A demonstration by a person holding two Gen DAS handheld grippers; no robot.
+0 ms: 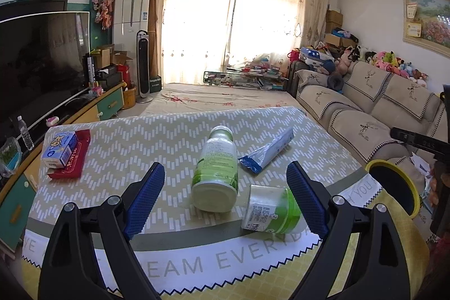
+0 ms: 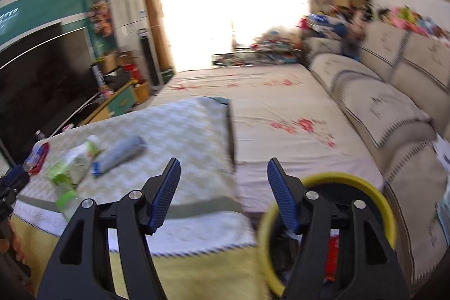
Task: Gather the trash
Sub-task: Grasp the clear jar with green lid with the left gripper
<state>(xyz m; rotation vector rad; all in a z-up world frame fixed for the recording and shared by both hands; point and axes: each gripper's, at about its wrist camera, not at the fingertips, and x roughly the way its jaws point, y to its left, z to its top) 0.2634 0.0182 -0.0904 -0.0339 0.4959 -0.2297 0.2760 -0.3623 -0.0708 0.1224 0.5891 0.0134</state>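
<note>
Left gripper (image 1: pixel 225 187): fingers spread wide, holding nothing, poised low over the near edge of the table (image 1: pixel 168 137). Item one, green-and-white bottle (image 1: pixel 216 169): lies on its side directly between the fingers at 12 o'clock, long axis running straight away from them, base nearest, cap at the far end. Item two, small green-and-white cup (image 1: pixel 271 211): tipped over, just inside the right-hand finger (image 1: pixel 306 201) at about 2 o'clock, apparently touching or nearly touching its pad. Item three, blue-and-white tube (image 1: pixel 267 152): beyond the cup at 1 o'clock, long axis slanting up to the right. Item four, small carton (image 1: pixel 59 149) atop a red packet (image 1: pixel 74 156): 10 o'clock, well apart. Right gripper (image 2: pixel 223 187): fingers open, empty, over the yellow-rimmed bin (image 2: pixel 326 179) off the table's right side; view blurred. Judgement: left gripper is the nearer to all items; the bottle's width, not its length, lies across the fingers.
</note>
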